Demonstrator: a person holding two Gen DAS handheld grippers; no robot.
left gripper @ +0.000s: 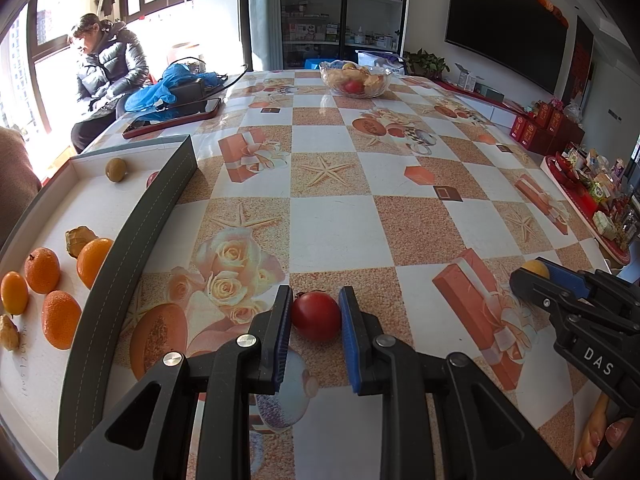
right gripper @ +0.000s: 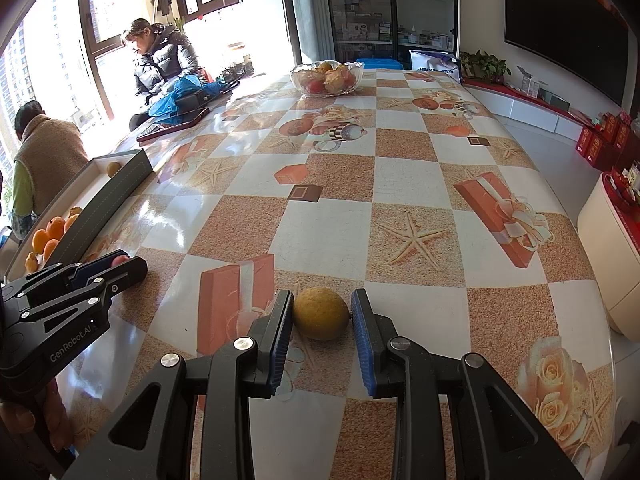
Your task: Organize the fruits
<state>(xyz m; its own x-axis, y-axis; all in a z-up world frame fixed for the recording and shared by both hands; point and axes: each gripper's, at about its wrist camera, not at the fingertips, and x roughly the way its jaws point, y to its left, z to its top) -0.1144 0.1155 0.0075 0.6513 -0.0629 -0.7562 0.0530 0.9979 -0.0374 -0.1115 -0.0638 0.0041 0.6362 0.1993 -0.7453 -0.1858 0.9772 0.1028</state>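
My left gripper (left gripper: pixel 316 316) is shut on a small red fruit (left gripper: pixel 316 315) held between its blue pads just above the table. My right gripper (right gripper: pixel 322 314) is shut on a round yellow fruit (right gripper: pixel 320 313), also low over the table. Each gripper shows in the other's view: the right one (left gripper: pixel 536 276) with the yellow fruit (left gripper: pixel 535 269), the left one (right gripper: pixel 120 266) with a bit of red fruit (right gripper: pixel 119 260). A shallow white tray with a dark rim (left gripper: pixel 132 224) lies at left and holds several oranges (left gripper: pixel 42 270) and a greenish fruit (left gripper: pixel 116 169).
A glass bowl (left gripper: pixel 356 78) of fruit stands at the table's far end. A red-edged tablet (left gripper: pixel 172 118) and a blue bag (left gripper: pixel 176 84) lie at the far left. Two people sit by the window. The table's right edge (right gripper: pixel 600 280) drops to the floor.
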